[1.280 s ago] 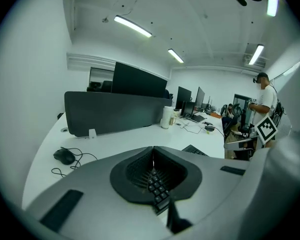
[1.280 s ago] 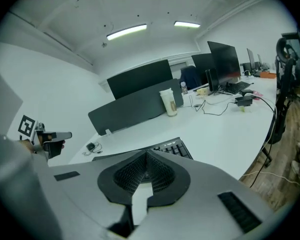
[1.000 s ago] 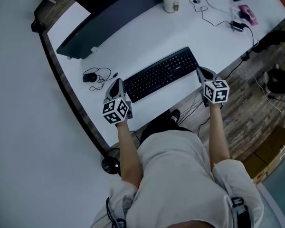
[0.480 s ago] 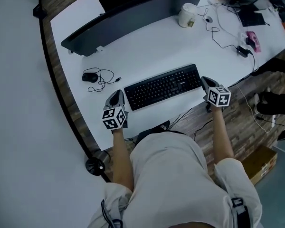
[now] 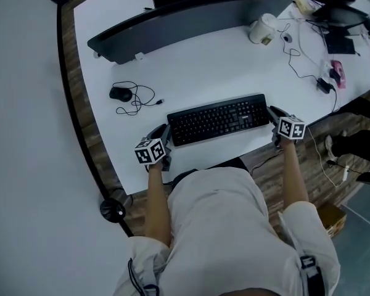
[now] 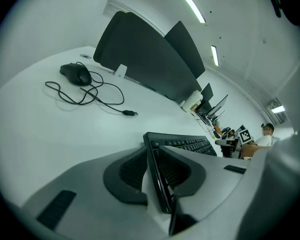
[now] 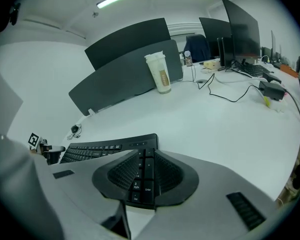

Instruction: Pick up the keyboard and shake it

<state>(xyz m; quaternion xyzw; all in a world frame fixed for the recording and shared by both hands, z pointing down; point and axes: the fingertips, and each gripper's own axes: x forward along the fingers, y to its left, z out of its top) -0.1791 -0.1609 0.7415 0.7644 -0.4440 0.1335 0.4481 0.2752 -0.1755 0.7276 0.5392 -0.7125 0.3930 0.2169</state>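
L tongs (image 6: 151, 159) & R tongs (image 7: 145, 164), ribbed dark pads, slightly apart, just been opening, w/ ends of flat black plastic keyboard (image 5: 219, 119) between them. It lies near smooth white worktop's (image 5: 203, 63) front edge.

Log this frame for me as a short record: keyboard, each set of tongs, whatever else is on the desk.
keyboard: black keyboard, lying across the white desk near its front edge
left tongs: left tongs straddle the keyboard's left end; jaws have just been opening, with a gap showing beside one pad
right tongs: right tongs straddle its right end, number-pad keys showing between the jaws; jaws have just been opening
other items: wired mouse, cup, dark divider panel
stage: keyboard appears down on the desk, grip loosening
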